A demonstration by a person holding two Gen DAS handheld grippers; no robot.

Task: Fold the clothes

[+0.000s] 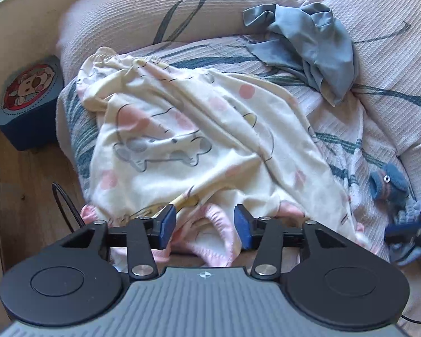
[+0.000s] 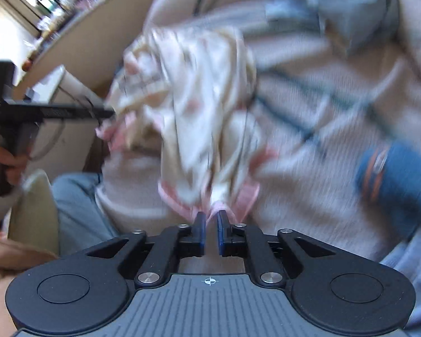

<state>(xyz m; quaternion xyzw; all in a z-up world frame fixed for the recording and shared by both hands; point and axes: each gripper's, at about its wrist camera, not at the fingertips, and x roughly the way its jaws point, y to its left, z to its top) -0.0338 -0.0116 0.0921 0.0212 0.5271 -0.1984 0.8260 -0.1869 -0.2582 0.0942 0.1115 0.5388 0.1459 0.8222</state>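
A cream garment (image 1: 199, 129) with pink dots, a cartoon print and a pink ruffled hem lies crumpled on the patterned sofa cover (image 1: 379, 112). My left gripper (image 1: 205, 223) stands open over the near hem; pink ruffle lies between the blue pads (image 1: 165, 224) without being pressed. In the blurred right wrist view, the same garment (image 2: 199, 118) reaches down to my right gripper (image 2: 211, 221). Its jaws stand a narrow gap apart, with the pink hem tip just ahead of the fingertips and not gripped.
A crumpled blue-grey garment (image 1: 317, 53) lies at the sofa's back right. A blue knitted item (image 1: 390, 182) sits at the right. A blue stool (image 1: 28, 98) and a cable (image 1: 64, 205) are on the wooden floor, left. A hand (image 2: 11, 163) and a jeans leg (image 2: 75, 205) show left.
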